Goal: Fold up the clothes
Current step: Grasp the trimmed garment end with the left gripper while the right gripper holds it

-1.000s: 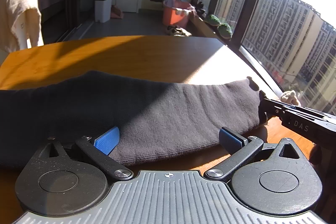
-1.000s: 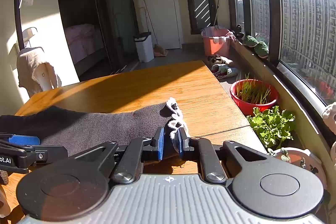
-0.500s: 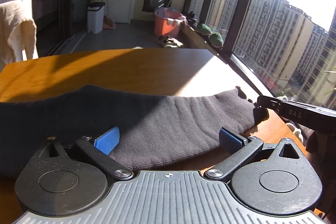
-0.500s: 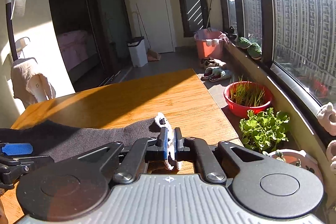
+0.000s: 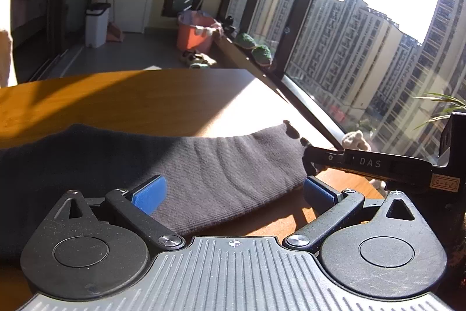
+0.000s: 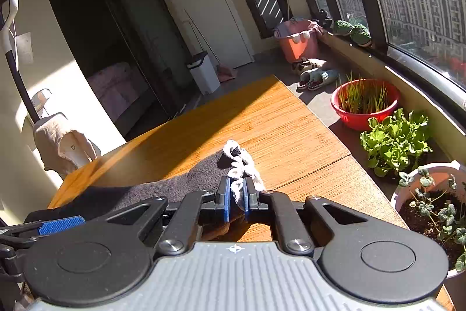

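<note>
Garment (image 5: 204, 165), right gripper (image 5: 308, 158) marked "DAS"

Ahead of the left gripper (image 5: 233, 193), with blue pads spread wide: dark garment (image 5: 180, 171) directly under and between the fingers, then bare wooden tabletop (image 5: 151, 101) beyond, open to the far edge. To its right: the right gripper (image 5: 308, 158), pinched on the garment's end, blocking that side. Ahead of the right gripper (image 6: 236, 201): open tabletop; off to its right past the table edge, a red bowl of grass (image 6: 364, 104), leafy plants (image 6: 393, 142) and a white flowerpot (image 6: 431, 209) crowding the window side.
</note>
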`<state>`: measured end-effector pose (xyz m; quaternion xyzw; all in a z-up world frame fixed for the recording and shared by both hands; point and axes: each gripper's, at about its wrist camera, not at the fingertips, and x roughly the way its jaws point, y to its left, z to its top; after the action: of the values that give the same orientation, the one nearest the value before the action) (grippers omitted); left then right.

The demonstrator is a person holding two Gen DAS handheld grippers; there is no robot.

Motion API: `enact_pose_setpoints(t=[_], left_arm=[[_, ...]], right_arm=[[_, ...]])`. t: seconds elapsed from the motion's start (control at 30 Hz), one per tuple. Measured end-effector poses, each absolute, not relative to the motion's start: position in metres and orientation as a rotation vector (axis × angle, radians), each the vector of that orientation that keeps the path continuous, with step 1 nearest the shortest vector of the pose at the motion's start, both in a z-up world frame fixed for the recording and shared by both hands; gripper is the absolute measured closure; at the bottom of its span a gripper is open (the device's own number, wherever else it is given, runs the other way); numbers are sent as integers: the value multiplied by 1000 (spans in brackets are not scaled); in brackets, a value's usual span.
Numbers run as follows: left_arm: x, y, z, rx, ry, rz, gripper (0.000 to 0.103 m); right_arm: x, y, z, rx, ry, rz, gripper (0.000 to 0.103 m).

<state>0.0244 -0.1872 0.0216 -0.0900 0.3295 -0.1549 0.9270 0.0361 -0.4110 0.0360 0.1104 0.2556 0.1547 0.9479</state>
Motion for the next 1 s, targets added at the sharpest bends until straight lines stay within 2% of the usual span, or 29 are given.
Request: enact_pose_setpoints(t=[0.13,0.2,0.4,0.53,0.7,0.73,0.77,0.8,1.0], left_arm=[[40,-175,33,-267,678,-323,16],[49,-175,37,-289,676,-334,16],[72,-199,36,-234,687,-371,31],[85,-217,25,-108,694,-330,46],[89,-221,8,-13,698,-289,46],[90,-220,6,-14,700,-288,46],[91,-219,4,-14,703,-288,46],[89,-220,3,1,698,-278,46],[102,-202,6,-24,696,-221,43]], right_arm=[[17,-368,47,9,465,426,96],[14,-352,44,-39,479,461,96],[17,-336,34,-56,539,494,96],[15,-353,39,-30,544,482,96],[14,-400,44,92,535,371,93],[18,-407,43,120,537,328,88],[22,-412,43,142,531,281,74],[27,-418,41,166,541,257,72],[53,-434,24,276,643,261,72]])
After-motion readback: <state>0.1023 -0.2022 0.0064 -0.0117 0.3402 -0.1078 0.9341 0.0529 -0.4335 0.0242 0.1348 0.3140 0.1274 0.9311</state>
